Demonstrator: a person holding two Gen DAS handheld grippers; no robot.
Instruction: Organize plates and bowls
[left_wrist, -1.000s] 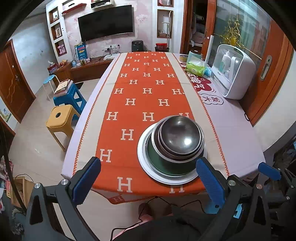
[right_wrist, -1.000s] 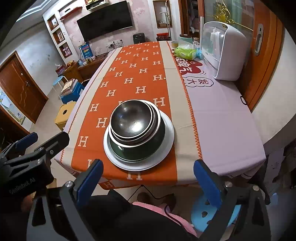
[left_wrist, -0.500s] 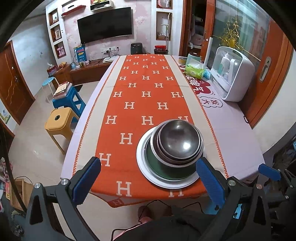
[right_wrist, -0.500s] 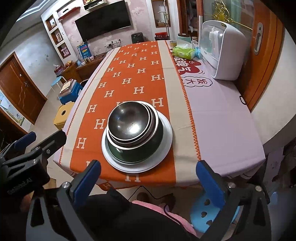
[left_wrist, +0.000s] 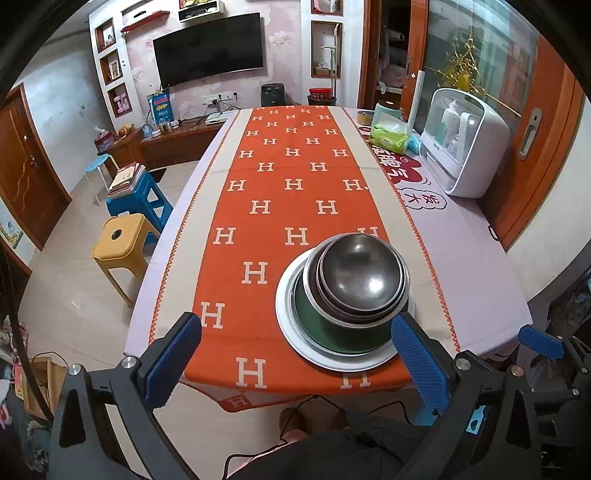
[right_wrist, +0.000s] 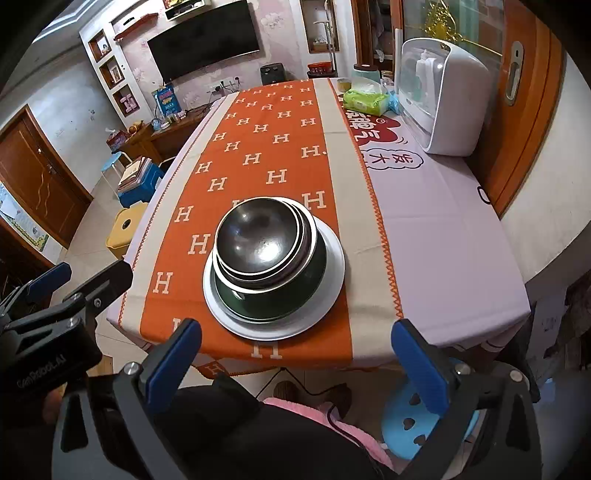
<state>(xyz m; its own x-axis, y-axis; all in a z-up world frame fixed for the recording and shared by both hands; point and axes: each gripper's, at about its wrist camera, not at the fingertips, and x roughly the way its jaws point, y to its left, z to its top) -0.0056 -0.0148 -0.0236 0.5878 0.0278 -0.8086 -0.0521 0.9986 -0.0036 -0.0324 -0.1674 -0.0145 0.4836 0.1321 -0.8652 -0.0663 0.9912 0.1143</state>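
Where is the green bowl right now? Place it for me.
In both wrist views the green bowl sits on the white plate at the near end of the orange runner, under the nested dark metal bowls, ahead of both open tools.

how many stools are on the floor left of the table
3: a yellow stool nearest the table, a blue stool stacked with books behind it, and a small light-blue stool further back. Others may be hidden.

Table (left_wrist: 476, 254): orange runner (left_wrist: 291, 184), white plate (left_wrist: 295, 332), white appliance (left_wrist: 465, 144).
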